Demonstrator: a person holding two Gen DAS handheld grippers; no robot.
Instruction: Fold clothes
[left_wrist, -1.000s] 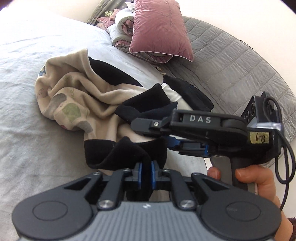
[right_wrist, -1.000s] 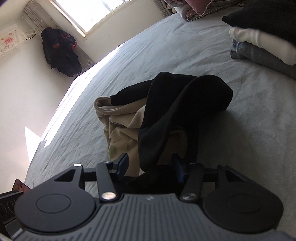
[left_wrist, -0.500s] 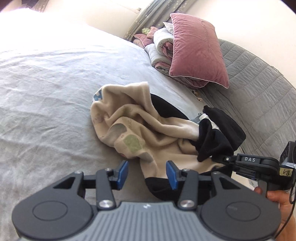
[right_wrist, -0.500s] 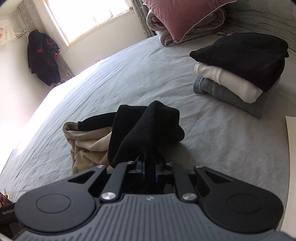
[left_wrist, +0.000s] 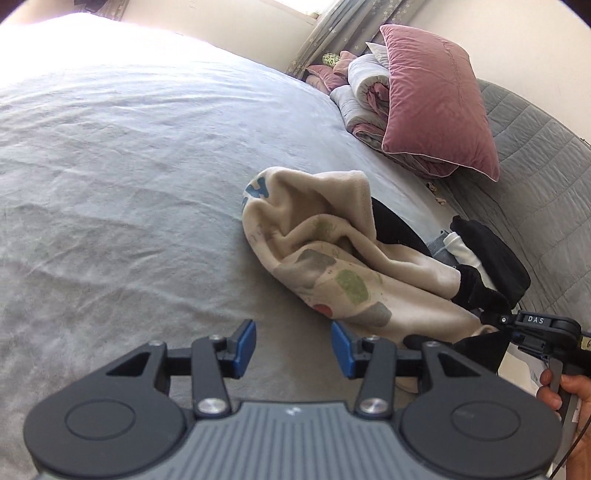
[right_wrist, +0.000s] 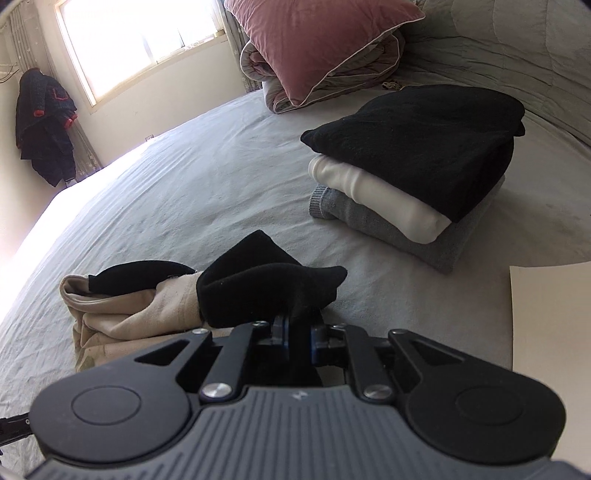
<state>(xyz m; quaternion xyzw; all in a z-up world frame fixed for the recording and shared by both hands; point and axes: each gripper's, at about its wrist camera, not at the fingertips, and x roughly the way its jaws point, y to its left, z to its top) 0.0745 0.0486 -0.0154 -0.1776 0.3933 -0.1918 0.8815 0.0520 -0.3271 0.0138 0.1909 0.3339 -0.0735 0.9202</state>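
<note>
The beige-and-black garment (left_wrist: 332, 266) lies crumpled on the grey bed (left_wrist: 129, 184), not yet spread out, so the step in hand looks like opening it up before any fold. The right tool (right_wrist: 297, 338) pinches a bunch of the garment's black cloth (right_wrist: 266, 291) between its pads, though its jaws are easing apart at this moment. The left tool (left_wrist: 293, 341) stands spread and empty, just short of the garment's near beige edge, which lies at about 2 o'clock from it in the left wrist view.

The next move likely calls for the left tool to take a second hold on that beige edge, so the two can draw the cloth flat.

Open bed stretches from 9 to 12 o'clock of the garment in the left view, plenty of room for spreading. In the right view, a folded stack (right_wrist: 413, 177) sits at 2 o'clock, well apart, and the bed's edge (right_wrist: 511, 314) runs at 3 o'clock, nearer.
</note>
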